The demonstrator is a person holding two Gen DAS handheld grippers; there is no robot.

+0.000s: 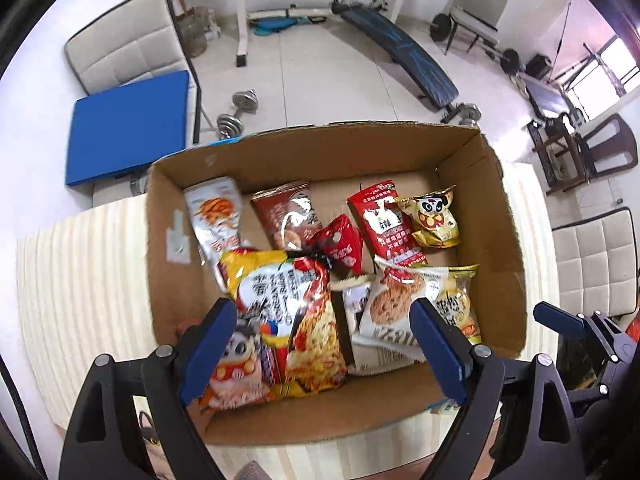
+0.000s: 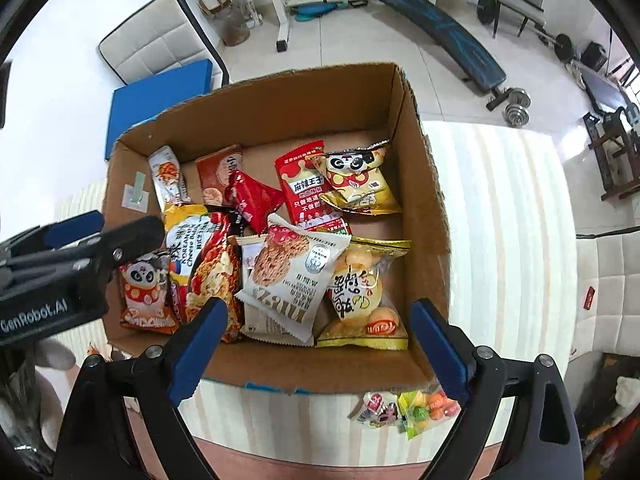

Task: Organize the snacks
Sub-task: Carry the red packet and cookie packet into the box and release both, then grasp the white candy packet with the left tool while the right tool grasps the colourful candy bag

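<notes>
An open cardboard box [image 1: 280,152] [image 2: 280,96] on a striped cloth holds several snack packets. Among them are a yellow noodle bag [image 1: 288,312] [image 2: 200,256], a white cookie packet [image 1: 392,304] [image 2: 288,276], a red packet [image 1: 384,220] [image 2: 300,184] and a panda packet [image 1: 434,216] [image 2: 360,180]. My left gripper [image 1: 324,344] is open and empty above the box's near left part, over the noodle bag. My right gripper [image 2: 320,344] is open and empty over the box's near edge. A small candy packet [image 2: 404,406] lies on the cloth outside the box, by my right finger.
The box stands on a table with a cream striped cloth [image 2: 500,200]. Behind it are a blue mat [image 1: 128,120], white chairs, a weight bench [image 1: 400,48] and dumbbells [image 1: 236,112] on the tiled floor. The left gripper's body [image 2: 60,272] shows at the right wrist view's left edge.
</notes>
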